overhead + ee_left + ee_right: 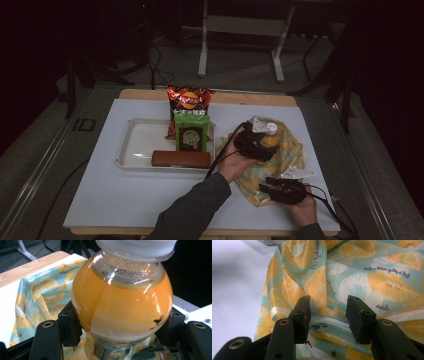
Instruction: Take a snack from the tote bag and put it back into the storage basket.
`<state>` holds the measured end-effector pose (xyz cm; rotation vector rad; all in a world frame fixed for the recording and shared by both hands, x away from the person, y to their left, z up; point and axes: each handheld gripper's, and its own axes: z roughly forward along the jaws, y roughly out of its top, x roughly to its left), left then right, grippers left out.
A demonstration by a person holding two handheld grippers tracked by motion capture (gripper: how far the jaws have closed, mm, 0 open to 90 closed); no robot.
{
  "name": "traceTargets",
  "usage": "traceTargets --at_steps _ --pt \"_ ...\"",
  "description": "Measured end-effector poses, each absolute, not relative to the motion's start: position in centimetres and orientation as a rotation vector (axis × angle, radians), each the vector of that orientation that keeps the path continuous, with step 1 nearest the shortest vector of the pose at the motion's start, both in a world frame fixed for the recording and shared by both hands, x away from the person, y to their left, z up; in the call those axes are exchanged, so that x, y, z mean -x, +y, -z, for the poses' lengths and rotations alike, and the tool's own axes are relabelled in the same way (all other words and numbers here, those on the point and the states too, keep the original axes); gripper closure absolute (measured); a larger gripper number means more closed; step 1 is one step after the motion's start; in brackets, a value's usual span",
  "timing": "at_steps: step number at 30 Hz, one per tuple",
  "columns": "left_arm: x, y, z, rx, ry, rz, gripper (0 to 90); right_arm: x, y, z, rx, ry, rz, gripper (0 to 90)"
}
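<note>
A round bottle of orange juice (122, 297) with a white cap sits between the jaws of my left gripper (122, 325), whose pads press on its lower sides. In the high view this gripper (256, 142) holds the bottle (270, 136) upright over the top of a citrus-print bag (285, 160). The bag (42, 297) lies crumpled below and behind the bottle. My right gripper (267, 190) rests at the bag's near edge. Its jaws stand apart over the fabric (362, 282) and a white strap (324, 322), gripping nothing; the right gripper (328, 312) is open.
A white tray (135, 145) on the left of the white mat (100, 195) holds a red chip bag (189, 100), a green packet (192, 132) and a brown bar (181, 159). A metal stand (240, 30) is on the floor beyond the table.
</note>
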<state>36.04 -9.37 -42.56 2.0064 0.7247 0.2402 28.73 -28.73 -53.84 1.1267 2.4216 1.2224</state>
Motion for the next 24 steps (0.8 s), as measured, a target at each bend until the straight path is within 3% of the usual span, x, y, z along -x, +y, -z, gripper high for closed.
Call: traceTargets --at_steps 24 --pt "-33.8 -7.0 41.9 -1.986 0.702 -0.248 32.9 -28.7 -28.7 53.8 -1.126 2.422 -1.223 54.5"
